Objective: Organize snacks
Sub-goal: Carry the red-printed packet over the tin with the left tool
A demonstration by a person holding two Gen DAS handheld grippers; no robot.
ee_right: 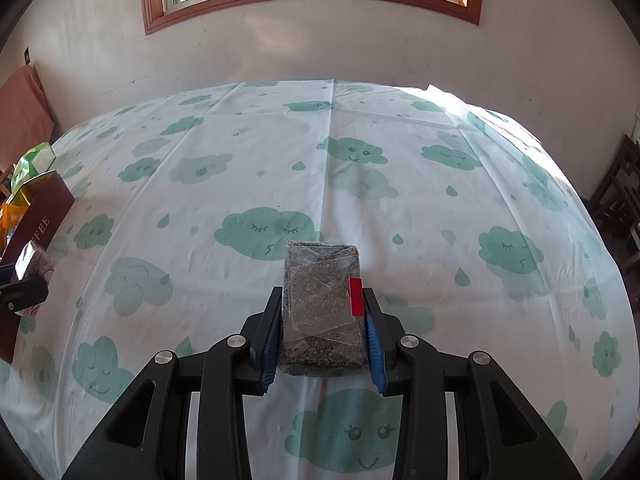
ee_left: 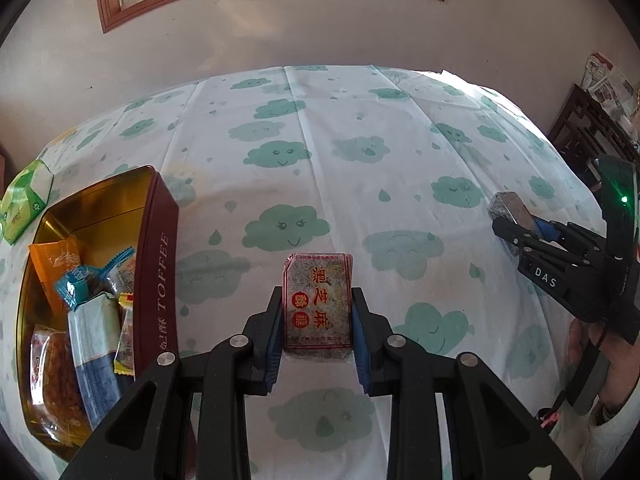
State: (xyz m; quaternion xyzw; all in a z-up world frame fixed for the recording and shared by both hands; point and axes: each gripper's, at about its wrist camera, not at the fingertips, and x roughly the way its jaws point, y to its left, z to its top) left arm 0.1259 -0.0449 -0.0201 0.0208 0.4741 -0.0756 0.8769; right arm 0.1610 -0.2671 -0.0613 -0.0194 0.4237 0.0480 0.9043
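My left gripper (ee_left: 317, 300) is shut on a black sesame cake packet (ee_left: 318, 304) with red characters, label up, held above the cloud-print tablecloth. My right gripper (ee_right: 322, 300) is shut on a second sesame cake packet (ee_right: 322, 308), clear back side up with a red tab. The right gripper also shows at the right of the left wrist view (ee_left: 516, 232), holding its packet (ee_left: 508, 208). A dark red TOFFEE tin (ee_left: 156, 264) with a gold inside stands open at the left, holding several wrapped snacks (ee_left: 88, 300). The tin's end shows at the left of the right wrist view (ee_right: 36, 224).
A green packet (ee_left: 26, 200) lies behind the tin at the table's left edge. The tablecloth (ee_right: 320, 168) covers the table up to the wall under a window. Dark wooden furniture (ee_left: 592, 128) stands at the right. An orange cloth (ee_right: 20, 120) hangs at the left.
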